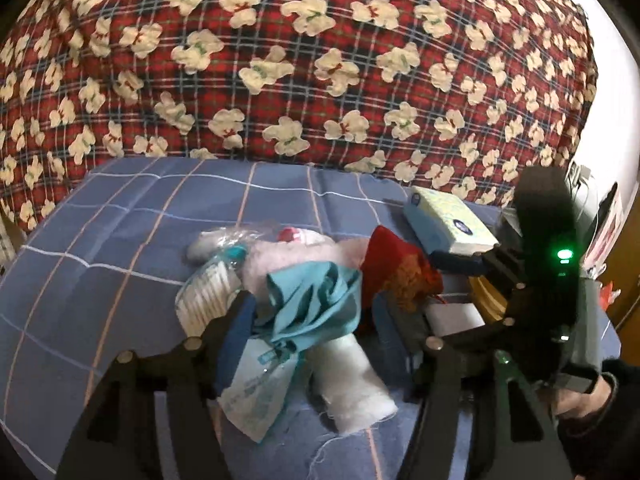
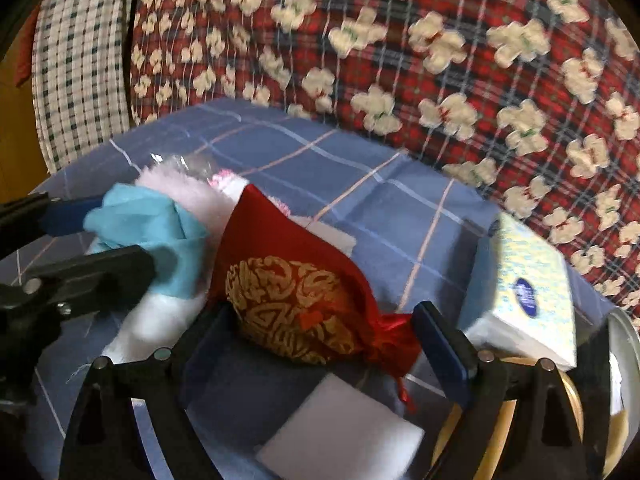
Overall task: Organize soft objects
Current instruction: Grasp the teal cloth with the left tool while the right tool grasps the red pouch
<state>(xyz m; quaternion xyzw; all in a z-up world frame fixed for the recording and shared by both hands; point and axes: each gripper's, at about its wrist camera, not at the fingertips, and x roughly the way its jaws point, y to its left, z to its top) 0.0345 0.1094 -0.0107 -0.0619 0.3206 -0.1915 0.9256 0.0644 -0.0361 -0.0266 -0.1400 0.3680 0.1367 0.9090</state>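
A heap of soft things lies on the blue checked bedsheet (image 1: pixel 100 240). My left gripper (image 1: pixel 316 312) is open, its fingers on either side of a teal cloth (image 1: pixel 312 300) that lies over a pink fluffy item (image 1: pixel 288 256) and a white foam roll (image 1: pixel 352 384). My right gripper (image 2: pixel 320 332) is open around a red pouch with gold embroidery (image 2: pixel 296 300); the pouch rests on the sheet. The teal cloth (image 2: pixel 148 224) and the left gripper's fingers (image 2: pixel 72 212) show at the left of the right wrist view. The right gripper's body (image 1: pixel 548 264) stands at the right of the left wrist view.
A tissue box (image 1: pixel 448 220) (image 2: pixel 524 288) lies to the right of the pouch. A white foam square (image 2: pixel 344 432) lies below the pouch, next to a round gold-rimmed container (image 2: pixel 572 400). A packet of white pads (image 1: pixel 208 296) lies left. A red plaid quilt (image 1: pixel 320 60) rises behind.
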